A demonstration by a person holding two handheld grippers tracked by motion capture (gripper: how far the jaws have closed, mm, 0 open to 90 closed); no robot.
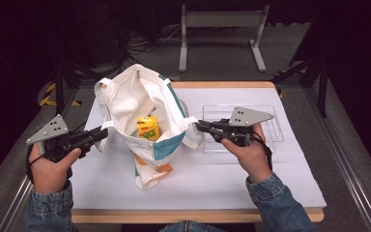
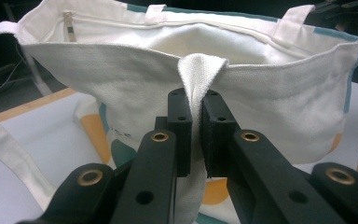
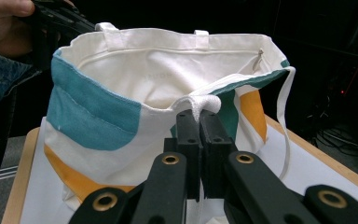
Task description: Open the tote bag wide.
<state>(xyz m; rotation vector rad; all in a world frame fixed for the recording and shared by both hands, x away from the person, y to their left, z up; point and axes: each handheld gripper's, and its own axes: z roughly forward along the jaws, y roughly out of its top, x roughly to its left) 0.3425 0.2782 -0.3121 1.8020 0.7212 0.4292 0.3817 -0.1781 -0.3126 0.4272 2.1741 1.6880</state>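
A white tote bag [image 1: 135, 96] with teal and orange patches stands open in the middle of the table. A yellow carton [image 1: 148, 128] lies inside it. My left gripper [image 1: 104, 131] is at the bag's left rim. In the left gripper view its jaws [image 2: 196, 95] are shut on a white handle strap [image 2: 200, 70] of the bag [image 2: 121, 79]. My right gripper [image 1: 199, 126] is at the bag's right rim. In the right gripper view it [image 3: 198, 114] is shut on the other handle strap [image 3: 203, 103] of the bag [image 3: 121, 107]. Both straps are pulled outward, which holds the mouth wide.
A clear plastic tray [image 1: 275, 130] lies on the white sheet [image 1: 222, 179] behind my right hand. The table's wooden edge [image 1: 198, 216] runs along the front. A metal stand [image 1: 222, 21] is on the floor beyond the table. The other hand [image 3: 4, 23] appears at the top left of the right gripper view.
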